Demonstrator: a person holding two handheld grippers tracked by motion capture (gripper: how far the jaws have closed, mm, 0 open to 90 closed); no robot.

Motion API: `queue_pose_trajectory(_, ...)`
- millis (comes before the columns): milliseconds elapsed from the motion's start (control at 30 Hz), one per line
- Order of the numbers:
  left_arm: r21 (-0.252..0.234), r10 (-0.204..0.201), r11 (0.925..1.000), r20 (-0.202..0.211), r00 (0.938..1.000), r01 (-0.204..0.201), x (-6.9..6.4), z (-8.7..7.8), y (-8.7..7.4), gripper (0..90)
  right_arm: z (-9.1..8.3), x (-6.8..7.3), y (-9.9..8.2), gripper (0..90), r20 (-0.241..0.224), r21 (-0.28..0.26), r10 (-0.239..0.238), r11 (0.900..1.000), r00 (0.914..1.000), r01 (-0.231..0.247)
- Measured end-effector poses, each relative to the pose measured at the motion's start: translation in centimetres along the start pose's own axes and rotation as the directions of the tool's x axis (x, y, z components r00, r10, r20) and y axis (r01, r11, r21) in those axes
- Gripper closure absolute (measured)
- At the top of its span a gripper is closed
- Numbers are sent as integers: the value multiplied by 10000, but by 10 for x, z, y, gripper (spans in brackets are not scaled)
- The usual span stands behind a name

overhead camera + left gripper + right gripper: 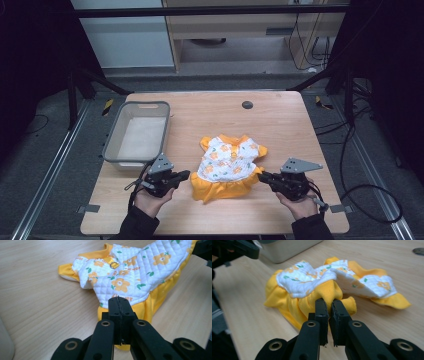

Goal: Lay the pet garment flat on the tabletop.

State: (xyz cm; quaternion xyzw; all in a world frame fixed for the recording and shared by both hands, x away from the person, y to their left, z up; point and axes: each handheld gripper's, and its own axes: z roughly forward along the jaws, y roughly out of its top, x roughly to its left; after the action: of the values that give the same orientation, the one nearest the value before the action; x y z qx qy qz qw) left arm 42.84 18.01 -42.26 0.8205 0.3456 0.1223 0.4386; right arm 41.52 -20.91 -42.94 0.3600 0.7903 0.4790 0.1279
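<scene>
Both claws — left (pixel 186 175), right (pixel 262 176) — pinch the dress (pixel 227 160) hem; quilted white, orange flowers, yellow skirt; neck points away — lengthwise.

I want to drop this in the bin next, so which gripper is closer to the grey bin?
Left. The left gripper sits just below the grey bin's near corner, pinching the yellow dress; the right gripper grips the dress's far side, across from the bin.

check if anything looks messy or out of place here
The little dress lies rumpled, its yellow skirt bunched where the left gripper and right gripper pinch its two sides. The grey tub sits straight. Nothing looks spilled or damaged.
</scene>
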Motion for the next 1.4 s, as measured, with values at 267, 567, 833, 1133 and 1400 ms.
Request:
queue_pose_trajectory(267, 702, -52, 9975, -197, 9998, 66, 2, 24, -16, 879, 15, -5, -12, 835, 433, 953, 229, 9951, 9988, -269)
queue_pose_trajectory(567, 568, -46, 9984, -319, 9995, 64, -3, 36, -29, 391, 15, -4, -20, 832, 591, 1094, 172, 9937, 9981, -236)
queue_pose_trajectory(833, 1379, -101, 9904, -70, 9999, 109, -5, 62, -32, 469, 24, -4, -25, 832, 680, 1416, -6, 9899, 9977, -90)
queue_pose_trajectory(1133, 1007, -382, 9944, 483, 9981, 332, -8, 37, -17, 818, 15, 3, -16, 844, 296, 1084, -23, 9941, 9996, -9)
queue_pose_trajectory(1400, 1508, -922, 9853, 733, 9930, 803, -3, 18, -14, 798, -2, 15, -11, 840, -493, 1127, 620, 9920, 9969, -561)
